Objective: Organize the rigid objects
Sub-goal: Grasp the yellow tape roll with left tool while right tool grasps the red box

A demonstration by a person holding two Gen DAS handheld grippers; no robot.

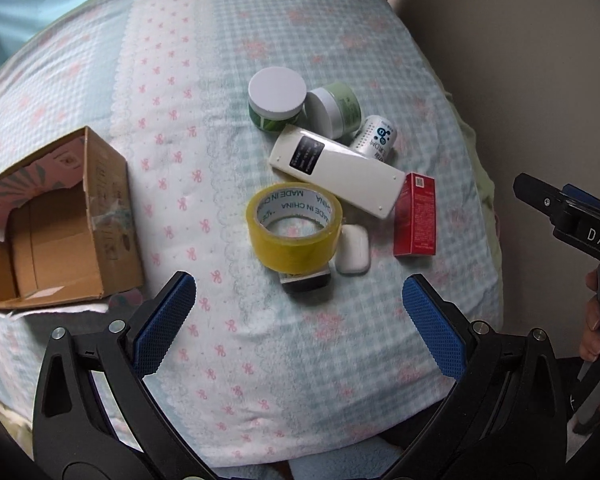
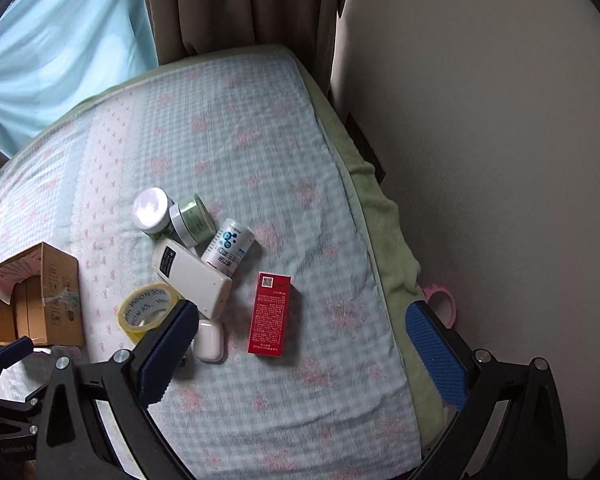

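We note both claws spread, pinching nothing: left claw (image 1: 299,312) hovers just short of the tape roll (image 1: 294,226); right claw (image 2: 300,344) nearest the red box (image 2: 270,314).

left wrist view looking down over bed (image 1: 260,360), right wrist view higher, rightward, both sharing the clutter

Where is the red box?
The red box lies flat on the bed, at the right end of the pile, beside the white remote and the little white case.
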